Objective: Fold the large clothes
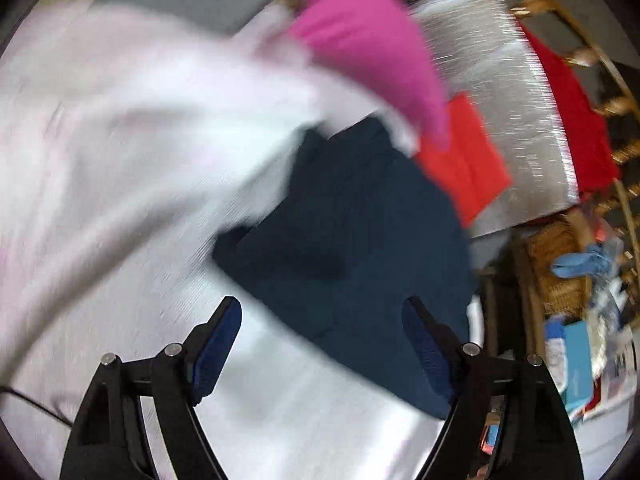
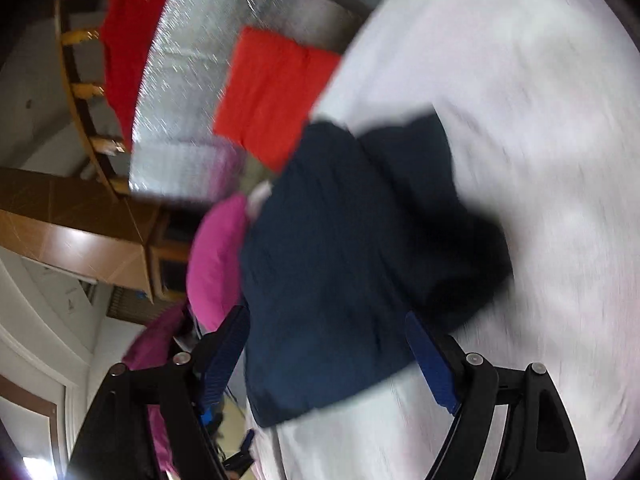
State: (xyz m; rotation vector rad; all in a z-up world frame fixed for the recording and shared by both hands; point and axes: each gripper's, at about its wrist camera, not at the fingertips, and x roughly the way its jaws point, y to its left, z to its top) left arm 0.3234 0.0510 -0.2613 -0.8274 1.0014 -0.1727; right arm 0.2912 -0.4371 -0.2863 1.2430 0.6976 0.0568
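A dark navy garment (image 1: 352,232) lies bunched on a pale pinkish-white sheet (image 1: 100,152). My left gripper (image 1: 322,312) is open and empty, hovering just in front of the garment's near edge. In the right wrist view the navy garment (image 2: 344,264) fills the middle on the same sheet (image 2: 540,160). My right gripper (image 2: 328,322) is open and empty, with its fingers either side of the garment's near part. Both views are motion-blurred.
A folded orange-red cloth (image 1: 464,160) (image 2: 272,92) lies on a silver foil mat (image 1: 500,92) (image 2: 200,60) beyond the garment. A magenta cloth (image 1: 368,44) (image 2: 218,256) and a red cloth (image 1: 576,120) (image 2: 128,40) lie nearby. A wooden railing (image 1: 600,60) and cluttered wicker shelves (image 1: 568,280) stand at the side.
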